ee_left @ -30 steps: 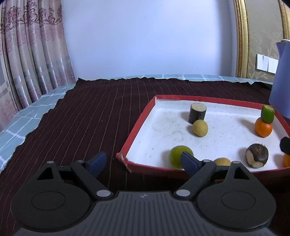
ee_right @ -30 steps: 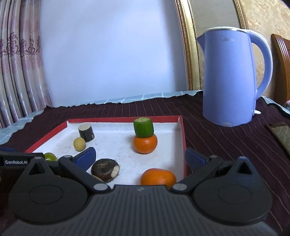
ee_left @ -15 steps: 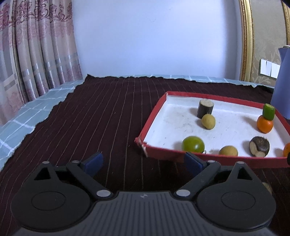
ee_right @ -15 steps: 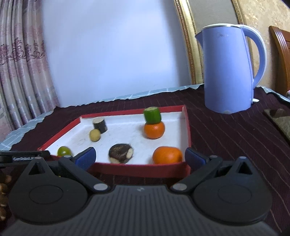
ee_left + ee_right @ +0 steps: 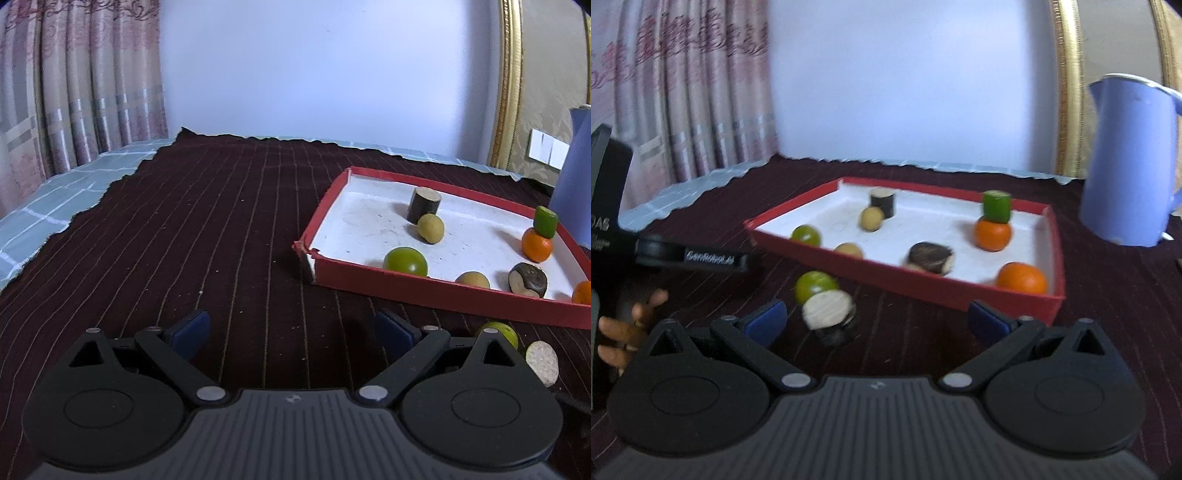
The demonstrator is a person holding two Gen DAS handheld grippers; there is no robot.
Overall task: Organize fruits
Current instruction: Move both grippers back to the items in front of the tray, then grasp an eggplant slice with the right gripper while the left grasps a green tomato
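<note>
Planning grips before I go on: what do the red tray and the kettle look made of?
Red tray: likely cardboard, matte red outside, white inside; its near-left corner looks torn and the thin walls bend slightly. Kettle: probably plastic, smooth lavender with a soft sheen, though painted metal can't be ruled out.

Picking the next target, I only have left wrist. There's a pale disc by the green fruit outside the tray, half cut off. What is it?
Observer: The cut face of a dark-skinned chunk, lying on the cloth just in front of the green fruit.
Operator: Right gripper holding anything?
Observer: No. The right gripper is open, its pads pressing on nothing.
Operator: The orange at the tray's right edge is clipped for me.
Observer: It is a whole orange in the near right corner of the tray.
</note>
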